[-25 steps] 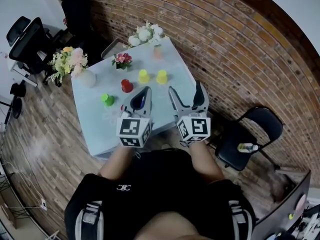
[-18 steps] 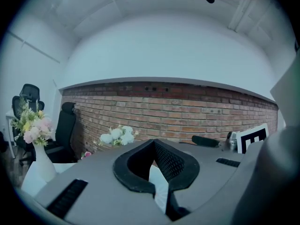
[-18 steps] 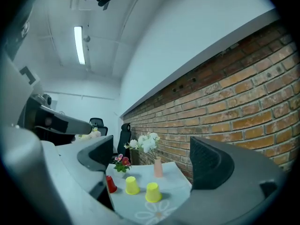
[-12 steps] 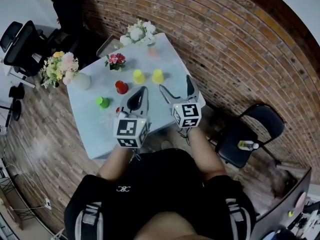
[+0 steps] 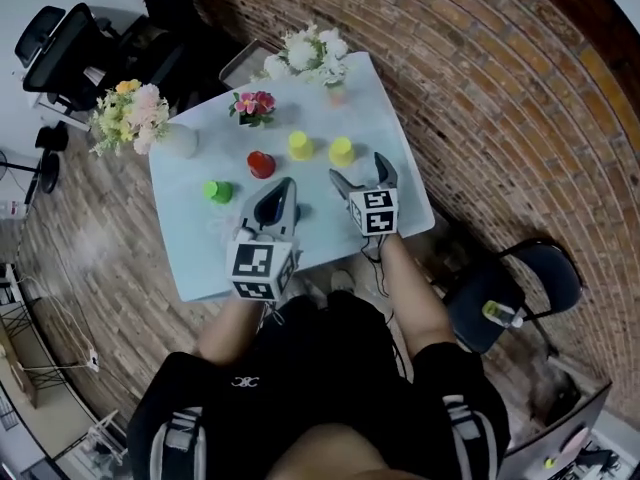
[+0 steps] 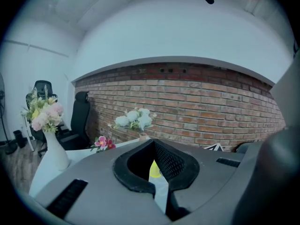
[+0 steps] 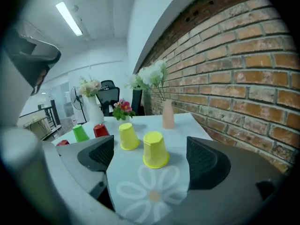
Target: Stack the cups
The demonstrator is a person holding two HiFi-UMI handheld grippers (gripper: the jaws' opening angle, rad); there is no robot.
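Note:
Several upside-down cups stand on the pale table (image 5: 190,258): a green cup (image 5: 215,190), a red cup (image 5: 260,164) and two yellow cups (image 5: 299,145) (image 5: 341,151). My left gripper (image 5: 289,184) hovers over the table's near half with its jaws shut and empty; through their slit I glimpse a yellow cup (image 6: 154,170). To its right my right gripper (image 5: 361,173) is open, and its jaws have just been opening wider with nothing between them. The nearer yellow cup (image 7: 155,149) stands just ahead of the right gripper (image 7: 150,162). Beyond it are the other yellow cup (image 7: 129,136), the red cup (image 7: 100,130) and the green cup (image 7: 79,132).
A white vase of flowers (image 5: 140,123) stands at the table's far left. A small pink flower pot (image 5: 252,105) and a pink vase with white flowers (image 5: 338,93) stand at the back. A brick wall runs along the right, with a black chair (image 5: 515,288) nearby.
Both grippers have moved forward and down over the table toward the cups, the right one much further. The right jaws stand a little wider.

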